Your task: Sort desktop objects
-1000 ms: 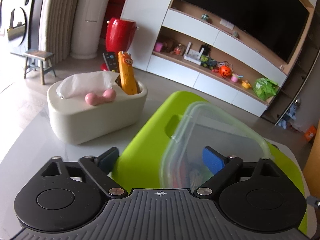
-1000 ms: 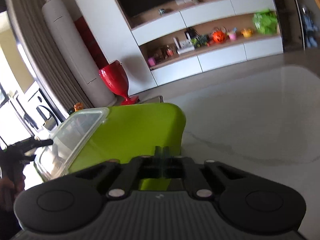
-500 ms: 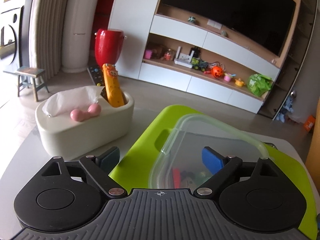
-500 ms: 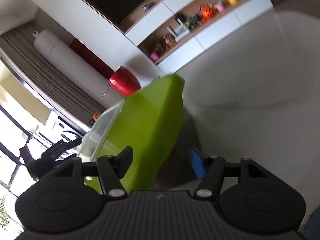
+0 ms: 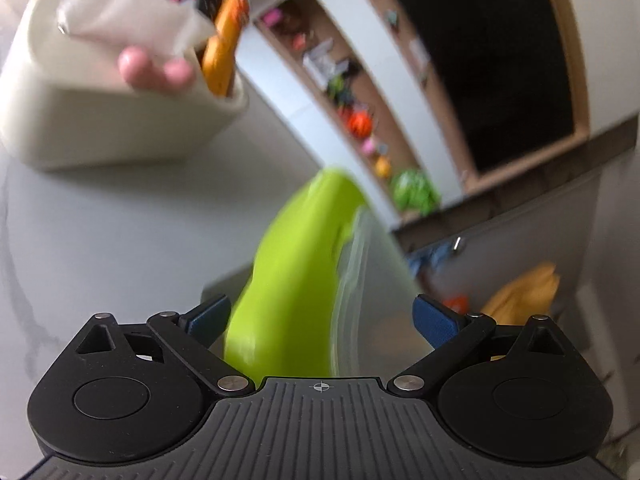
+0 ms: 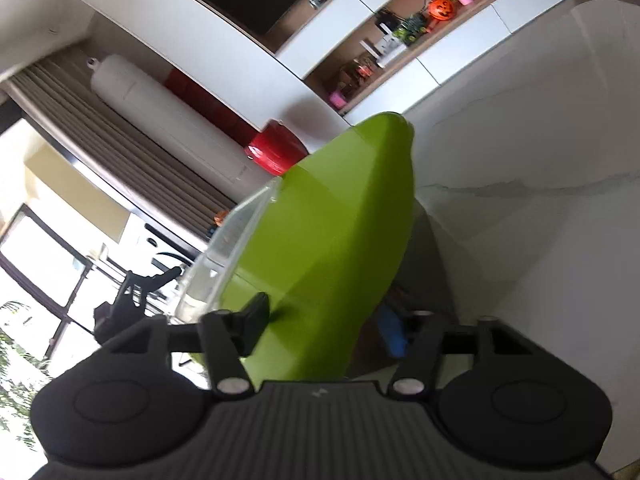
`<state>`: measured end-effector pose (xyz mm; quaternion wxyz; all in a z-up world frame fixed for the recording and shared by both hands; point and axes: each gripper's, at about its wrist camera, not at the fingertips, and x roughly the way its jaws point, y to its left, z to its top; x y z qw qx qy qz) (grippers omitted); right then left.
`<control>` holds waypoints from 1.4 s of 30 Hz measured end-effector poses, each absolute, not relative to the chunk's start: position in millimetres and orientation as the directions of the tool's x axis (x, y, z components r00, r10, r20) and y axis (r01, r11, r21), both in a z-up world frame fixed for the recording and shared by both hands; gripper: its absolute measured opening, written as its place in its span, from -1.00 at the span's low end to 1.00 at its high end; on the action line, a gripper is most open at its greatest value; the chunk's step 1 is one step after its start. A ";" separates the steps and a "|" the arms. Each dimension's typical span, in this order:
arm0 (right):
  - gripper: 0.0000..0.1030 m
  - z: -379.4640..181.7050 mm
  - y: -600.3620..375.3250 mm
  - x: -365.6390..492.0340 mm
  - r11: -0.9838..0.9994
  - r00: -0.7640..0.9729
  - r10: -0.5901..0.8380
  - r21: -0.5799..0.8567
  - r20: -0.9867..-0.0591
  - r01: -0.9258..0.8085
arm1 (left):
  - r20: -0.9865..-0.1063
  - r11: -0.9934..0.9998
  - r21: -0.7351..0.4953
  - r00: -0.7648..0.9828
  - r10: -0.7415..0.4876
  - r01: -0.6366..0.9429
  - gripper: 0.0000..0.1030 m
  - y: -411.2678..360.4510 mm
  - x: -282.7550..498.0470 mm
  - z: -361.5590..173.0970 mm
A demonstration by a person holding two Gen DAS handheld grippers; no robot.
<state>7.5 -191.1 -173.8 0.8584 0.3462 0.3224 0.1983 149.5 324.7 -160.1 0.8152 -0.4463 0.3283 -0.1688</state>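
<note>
Left tool [image 5: 322,318] just spread wide, straddling green box [image 5: 298,280] and clear lid [image 5: 370,280] without contact; right tool [image 6: 324,326] closing onto box, grip unconfirmed.

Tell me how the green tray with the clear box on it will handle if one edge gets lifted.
The green tray looks like rigid moulded plastic, so it should lift as one stiff piece. Its glossy surface suggests the clear box could slide. The box appears to overhang the tray's edge, so tilting may tip it off.
</note>
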 end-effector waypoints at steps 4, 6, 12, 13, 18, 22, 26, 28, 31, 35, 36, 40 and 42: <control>-0.13 -172.7 -194.5 -3.3 0.645 0.724 0.590 0.748 -0.358 -0.156 | -0.285 0.536 -0.843 0.807 -0.518 0.046 0.65 335.0 140.3 -147.4; -0.19 -175.7 -195.8 -9.5 0.607 0.716 0.616 0.778 -0.329 -0.165 | -0.219 0.504 -0.857 0.810 -0.544 0.107 0.65 334.4 140.6 -142.4; -0.14 -188.8 -189.0 -23.6 0.597 0.696 0.638 0.783 -0.331 -0.175 | -0.249 0.556 -0.826 0.822 -0.512 0.096 0.84 333.0 140.0 -133.0; -0.09 -187.4 -190.8 -24.5 0.614 0.703 0.626 0.769 -0.338 -0.176 | -0.281 0.583 -0.810 0.835 -0.473 0.058 0.88 338.1 137.6 -131.4; 0.33 -162.7 -215.3 -26.9 0.725 0.764 0.509 0.676 -0.395 -0.133 | -0.459 0.669 -0.737 0.798 -0.391 -0.095 0.96 351.4 136.8 -139.4; 0.60 -154.8 -232.0 -12.0 0.747 0.780 0.457 0.661 -0.428 -0.075 | -0.431 0.549 -0.833 0.702 -0.567 -0.068 0.98 341.7 153.9 -161.5; 0.67 -153.6 -244.5 -9.6 0.740 0.837 0.377 0.673 -0.398 -0.013 | -0.452 0.583 -0.812 0.658 -0.602 -0.024 0.98 321.4 159.7 -159.8; 0.70 -154.7 -249.5 -4.6 0.743 0.846 0.357 0.669 -0.397 0.001 | -0.445 0.598 -0.802 0.660 -0.605 0.008 0.99 316.0 158.3 -154.0; 0.70 -156.8 -249.7 6.5 0.761 0.843 0.355 0.648 -0.403 -0.011 | -0.423 0.611 -0.790 0.685 -0.593 0.042 0.99 310.0 147.7 -148.9; 0.66 -159.5 -241.8 22.3 0.775 0.829 0.374 0.631 -0.416 -0.033 | -0.415 0.657 -0.753 0.755 -0.508 0.028 0.99 297.0 125.0 -141.1; 0.61 -159.4 -239.2 28.8 0.775 0.823 0.383 0.631 -0.420 -0.038 | -0.409 0.666 -0.745 0.762 -0.502 0.039 0.99 292.9 122.9 -137.5; 0.35 -160.1 -227.8 48.6 0.784 0.809 0.386 0.620 -0.442 -0.036 | -0.449 0.719 -0.690 0.729 -0.516 0.084 1.00 272.0 122.5 -131.0; 0.13 -158.0 -223.1 51.6 0.813 0.812 0.366 0.580 -0.454 -0.043 | -0.490 0.751 -0.657 0.721 -0.489 0.063 1.00 264.9 120.8 -132.4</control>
